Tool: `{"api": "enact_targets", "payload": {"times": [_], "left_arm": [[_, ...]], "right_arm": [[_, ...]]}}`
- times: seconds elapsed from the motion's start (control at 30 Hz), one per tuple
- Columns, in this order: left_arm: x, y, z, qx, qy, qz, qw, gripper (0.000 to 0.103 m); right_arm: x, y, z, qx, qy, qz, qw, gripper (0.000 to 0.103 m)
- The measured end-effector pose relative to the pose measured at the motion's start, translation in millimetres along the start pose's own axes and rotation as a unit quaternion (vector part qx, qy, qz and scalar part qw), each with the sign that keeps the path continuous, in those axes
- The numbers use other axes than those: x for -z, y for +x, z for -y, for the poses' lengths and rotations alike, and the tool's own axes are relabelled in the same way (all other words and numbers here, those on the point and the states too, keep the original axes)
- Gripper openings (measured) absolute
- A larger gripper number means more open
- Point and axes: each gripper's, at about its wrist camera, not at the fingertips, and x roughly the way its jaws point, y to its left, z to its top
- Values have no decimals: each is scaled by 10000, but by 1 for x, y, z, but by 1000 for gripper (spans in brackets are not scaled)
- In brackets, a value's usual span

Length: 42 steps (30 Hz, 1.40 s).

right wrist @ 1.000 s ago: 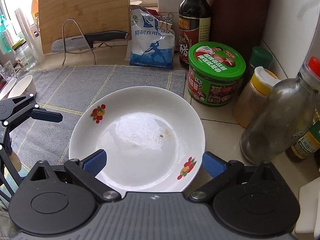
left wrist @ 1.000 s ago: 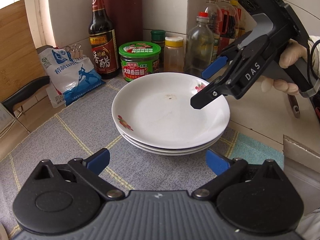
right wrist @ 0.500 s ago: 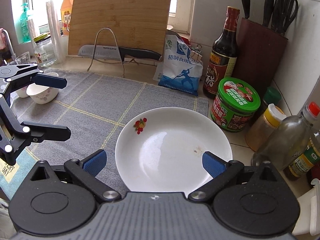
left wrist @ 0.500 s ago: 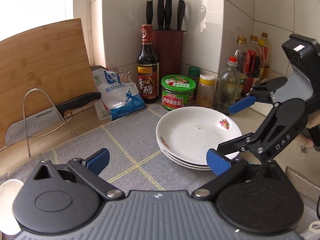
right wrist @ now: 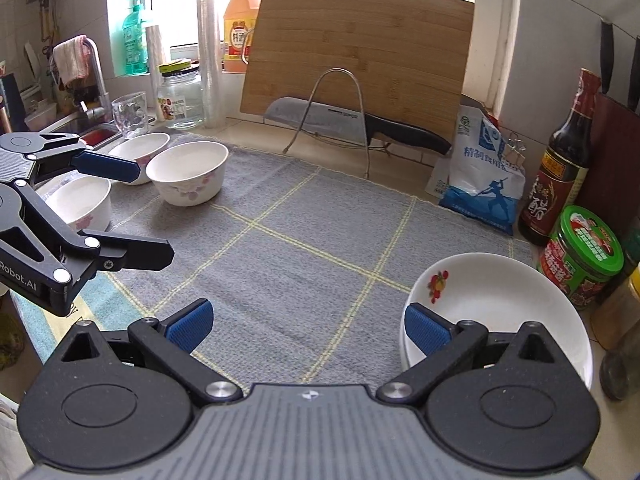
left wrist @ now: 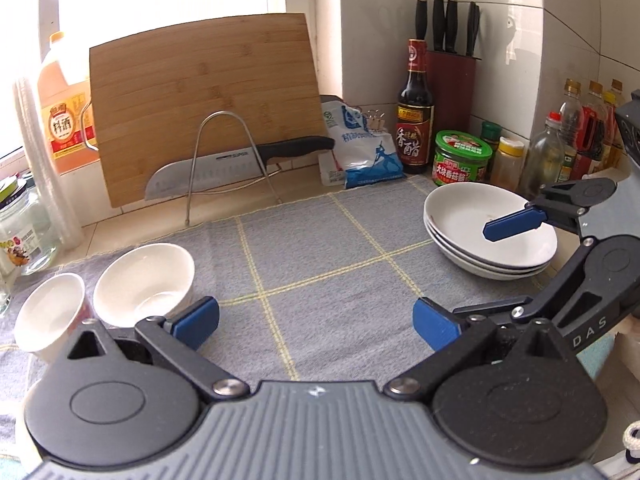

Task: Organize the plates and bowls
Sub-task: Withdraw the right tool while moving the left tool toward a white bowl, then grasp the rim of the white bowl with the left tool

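A stack of three white plates (left wrist: 490, 236) with red flower marks sits at the right end of the grey mat; it also shows in the right wrist view (right wrist: 500, 308). Three white bowls stand at the mat's left end: a near one (right wrist: 80, 202), a middle one (right wrist: 188, 176) and a far one (right wrist: 140, 152). Two of them show in the left wrist view (left wrist: 144, 284) (left wrist: 50, 312). My left gripper (left wrist: 316, 322) is open and empty above the mat, right of the bowls. My right gripper (right wrist: 308, 326) is open and empty, its right finger over the plates' left rim.
A bamboo cutting board (left wrist: 208, 104) and a knife (left wrist: 240, 160) on a wire rack stand at the back. A salt bag (left wrist: 364, 152), vinegar bottle (left wrist: 416, 108), green-lidded jar (left wrist: 462, 158), and several bottles crowd the back right. A glass jar (right wrist: 180, 96) and sink tap (right wrist: 94, 80) are left.
Both grippers have pulled back and swung left, away from the plate stack. The bowls at the left have come into view. Both grippers stay open and empty.
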Motion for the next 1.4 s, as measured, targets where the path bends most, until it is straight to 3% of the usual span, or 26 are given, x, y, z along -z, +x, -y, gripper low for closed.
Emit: {"api": "enact_targets", "payload": {"times": [0.4,0.7,1.03,1.2,1.4], "left_arm": [[37,-42,-98,-526,-162,-254,9982,102],[47,-43,-180,-818,-208,-566,9948,102],[57,-23,-216,-286,-190,-1038,9940,98],[55,-14,-224,-10,-250,-1223,9922,83],[53,-11,-223,250,-282,-1324,9905,66]], "right_arm": [[-28,39,-114,-349,-555,-72,9978,103],[-41,73,-186,-452,-773,-141,9959,103],[-49,103,-242,-695,-786,-160,9943,103],[-55,114,-255,-815,-819,-115,9932,101],[-59,116,-259,-955,-808,-34,9921,91]]}}
